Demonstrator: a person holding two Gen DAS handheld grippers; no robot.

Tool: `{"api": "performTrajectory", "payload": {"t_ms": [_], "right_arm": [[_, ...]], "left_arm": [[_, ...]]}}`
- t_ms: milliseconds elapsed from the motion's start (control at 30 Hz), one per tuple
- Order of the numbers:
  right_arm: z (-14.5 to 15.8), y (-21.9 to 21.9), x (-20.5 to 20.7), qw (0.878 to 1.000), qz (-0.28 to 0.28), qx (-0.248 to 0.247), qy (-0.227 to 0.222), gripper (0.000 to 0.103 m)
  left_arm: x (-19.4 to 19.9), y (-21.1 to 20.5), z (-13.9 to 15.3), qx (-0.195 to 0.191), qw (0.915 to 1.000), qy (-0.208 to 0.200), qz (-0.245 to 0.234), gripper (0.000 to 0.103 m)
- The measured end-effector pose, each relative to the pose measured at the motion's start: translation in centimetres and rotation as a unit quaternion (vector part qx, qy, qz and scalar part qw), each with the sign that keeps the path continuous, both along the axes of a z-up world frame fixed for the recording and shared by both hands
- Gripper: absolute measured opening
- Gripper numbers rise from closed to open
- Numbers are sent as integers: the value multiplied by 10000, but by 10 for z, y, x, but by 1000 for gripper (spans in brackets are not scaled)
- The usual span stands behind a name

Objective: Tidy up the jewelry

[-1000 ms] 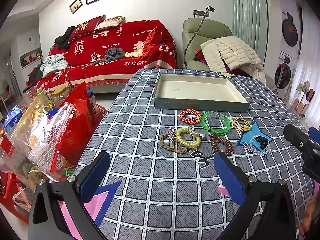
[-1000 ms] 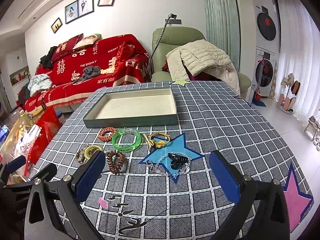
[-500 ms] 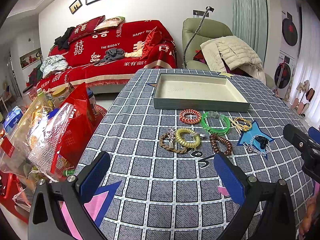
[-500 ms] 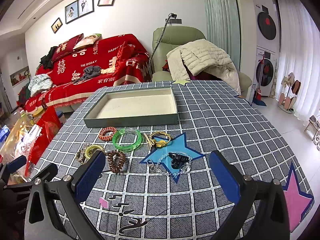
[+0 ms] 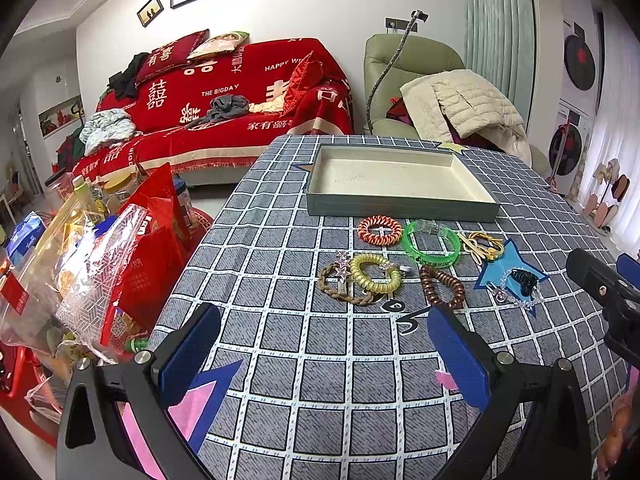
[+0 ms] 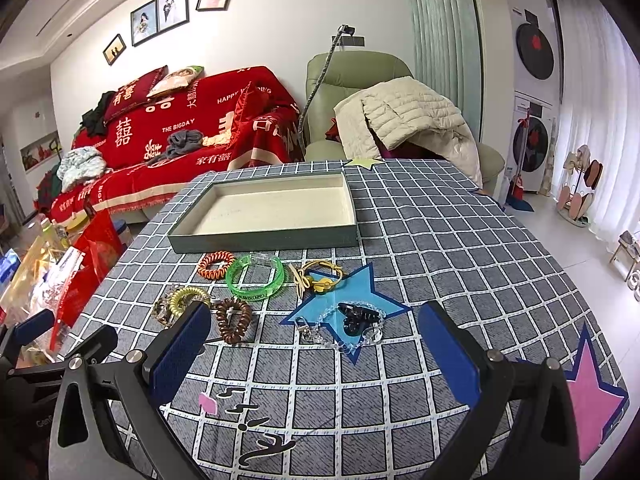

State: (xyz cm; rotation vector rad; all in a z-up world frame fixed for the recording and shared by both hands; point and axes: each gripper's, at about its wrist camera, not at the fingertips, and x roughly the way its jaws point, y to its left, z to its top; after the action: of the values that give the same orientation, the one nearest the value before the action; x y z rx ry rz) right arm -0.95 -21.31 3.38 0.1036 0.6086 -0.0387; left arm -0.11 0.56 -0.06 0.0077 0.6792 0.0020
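An empty grey-green tray (image 5: 400,204) (image 6: 264,238) stands at the far side of the checked table. In front of it lie an orange coil tie (image 5: 379,230) (image 6: 215,264), a green bangle (image 5: 431,243) (image 6: 255,276), a yellow cord bracelet (image 5: 482,246) (image 6: 318,276), a yellow coil tie (image 5: 375,273) on a braided band (image 5: 340,290), a brown coil tie (image 5: 442,286) (image 6: 234,318), and a black claw clip (image 5: 524,278) (image 6: 356,316) on a clear bead chain. My left gripper (image 5: 322,346) and right gripper (image 6: 316,344) are both open and empty, short of the jewelry.
Red and clear plastic bags (image 5: 92,264) crowd the floor off the table's left edge. A red sofa (image 5: 224,108) and a green armchair with a cream jacket (image 5: 452,104) stand behind the table. The right gripper's body (image 5: 604,292) shows at the right of the left wrist view.
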Motion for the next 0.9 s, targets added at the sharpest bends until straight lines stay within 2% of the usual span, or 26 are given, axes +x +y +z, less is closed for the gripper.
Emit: {"api": "performTrajectory", "payload": {"t_ms": [900], "right_arm": [[-8,0,-1,10000,7,12,55,103]], "left_arm": [[0,0,-5,-12,10000,50,13,103]]}}
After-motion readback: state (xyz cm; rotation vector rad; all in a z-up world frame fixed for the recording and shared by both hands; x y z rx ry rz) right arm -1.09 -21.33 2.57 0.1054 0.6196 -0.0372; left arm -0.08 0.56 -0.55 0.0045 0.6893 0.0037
